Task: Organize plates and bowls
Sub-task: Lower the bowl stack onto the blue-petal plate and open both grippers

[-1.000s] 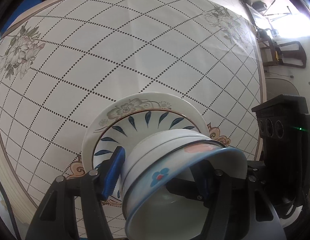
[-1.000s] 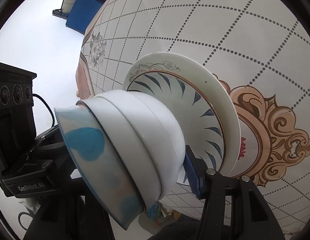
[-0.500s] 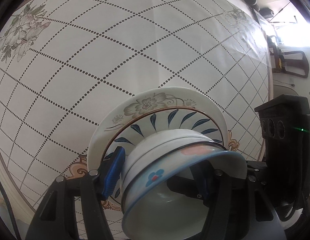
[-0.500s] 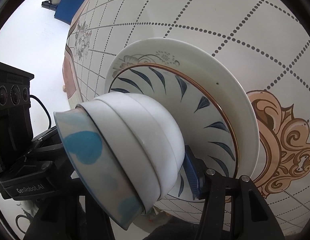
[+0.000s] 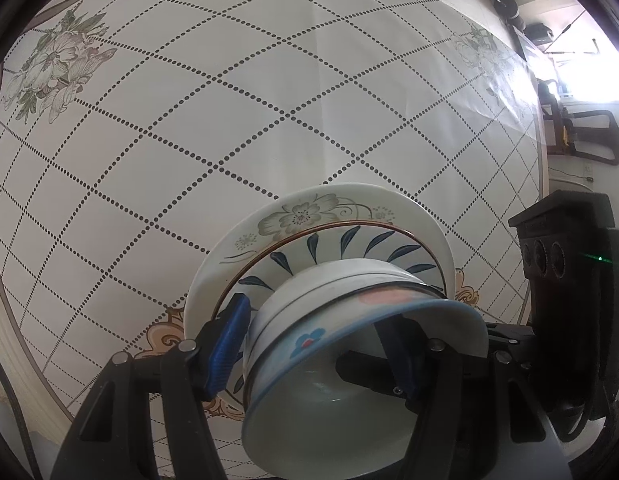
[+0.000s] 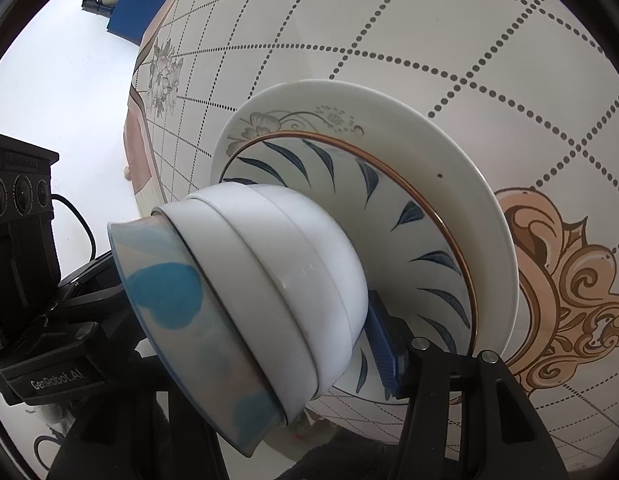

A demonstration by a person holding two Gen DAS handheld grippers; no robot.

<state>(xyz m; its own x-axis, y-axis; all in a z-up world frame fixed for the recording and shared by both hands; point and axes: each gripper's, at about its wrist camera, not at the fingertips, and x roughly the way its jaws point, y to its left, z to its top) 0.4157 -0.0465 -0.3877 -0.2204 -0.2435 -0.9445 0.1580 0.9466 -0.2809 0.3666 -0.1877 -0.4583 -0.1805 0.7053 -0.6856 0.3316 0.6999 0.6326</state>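
A stack of nested bowls, white ones under a blue-and-pink patterned one, rests on a blue-leaf plate that lies in a larger white floral plate on the table. My left gripper is shut on the bowl stack, one blue pad outside and the other finger inside the top bowl. My right gripper is shut on the same stack from the opposite side; one blue pad shows against the white bowls.
The round table wears a white cloth with a dotted diamond grid, flower prints and orange scroll trim. The stack sits near the table's edge. Each view shows the other gripper's black body. Chairs and floor lie beyond.
Both grippers, the bowl stack still in their grip, have shifted slightly over the table. The plates look larger and sit further from the table's edge in the views.
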